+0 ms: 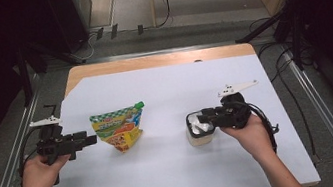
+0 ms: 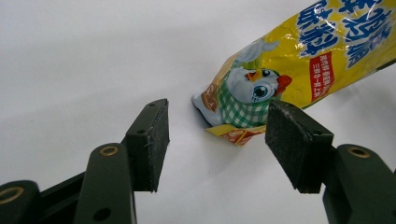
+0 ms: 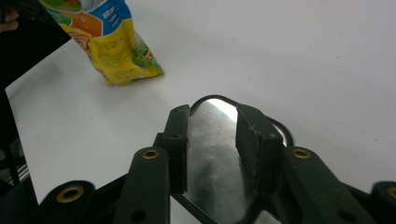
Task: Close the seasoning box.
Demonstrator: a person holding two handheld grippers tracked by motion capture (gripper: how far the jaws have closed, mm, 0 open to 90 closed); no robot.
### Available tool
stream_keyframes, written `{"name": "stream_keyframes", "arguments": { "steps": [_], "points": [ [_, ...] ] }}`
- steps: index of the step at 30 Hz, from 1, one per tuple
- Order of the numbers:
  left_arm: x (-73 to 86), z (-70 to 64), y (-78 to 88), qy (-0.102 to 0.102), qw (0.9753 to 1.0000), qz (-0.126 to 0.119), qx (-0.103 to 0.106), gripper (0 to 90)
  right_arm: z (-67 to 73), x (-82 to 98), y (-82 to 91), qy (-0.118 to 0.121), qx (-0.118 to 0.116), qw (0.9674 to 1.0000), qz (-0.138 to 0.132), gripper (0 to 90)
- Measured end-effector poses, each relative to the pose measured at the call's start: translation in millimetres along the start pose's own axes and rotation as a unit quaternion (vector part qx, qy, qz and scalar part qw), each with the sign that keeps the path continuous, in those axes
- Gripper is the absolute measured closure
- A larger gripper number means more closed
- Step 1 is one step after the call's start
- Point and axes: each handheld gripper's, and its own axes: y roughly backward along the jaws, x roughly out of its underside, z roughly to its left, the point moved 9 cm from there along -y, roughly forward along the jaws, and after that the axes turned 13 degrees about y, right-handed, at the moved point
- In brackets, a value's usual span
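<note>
Right gripper (image 1: 198,120) at cup (image 1: 199,135) right of centre on counter (image 1: 177,173), fingers (image 3: 254,147) astride it, whether pressing or loosened, cannot tell. Left gripper (image 1: 92,139) fingers apart, empty, aimed at snack pouch (image 1: 118,127) lying left of centre. Likely placing step; next move calls for lifting clear of cup.

In the right gripper view, the tool's (image 3: 212,149) black jaws cover most of the white jar (image 3: 215,163), and the bottom edge cuts it off; whether the pads press its sides cannot be told. The pouch (image 3: 109,42) runs off the top left there. In the left gripper view, the pouch (image 2: 289,65) leaves the frame at upper right, its print partly lost.
</note>
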Motion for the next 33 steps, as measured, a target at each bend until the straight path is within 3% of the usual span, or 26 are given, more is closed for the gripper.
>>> {"name": "stream_keyframes", "arguments": {
  "steps": [9, 16, 24, 30, 33],
  "points": [
    [0.0, -0.1, -1.5, -0.001, 1.0, 0.001, -0.001, 40.7, -23.0, 6.7, 13.7, -0.004, 0.028, 0.9996, -0.01, 53.0],
    [-0.1, 0.6, -3.5, -0.001, 1.0, 0.003, -0.002, 40.7, -44.9, 16.1, 25.8, -0.009, 0.062, 0.9978, -0.022, 46.7],
    [-0.7, 0.8, -7.0, -0.003, 1.0, 0.007, -0.004, 40.6, -69.8, 35.6, 37.3, -0.028, 0.091, 0.995, -0.03, 39.4],
    [-1.5, 1.6, -9.3, -0.001, 1.0, 0.008, -0.002, 40.2, -86.4, 52.3, 40.5, -0.024, 0.123, 0.9917, -0.03, 35.8],
    [-1.4, 1.9, -10.7, -0.001, 1.0, 0.009, -0.004, 39.9, -92.2, 64.0, 39.5, -0.028, 0.126, 0.9914, -0.02, 35.6]
  ]
}}
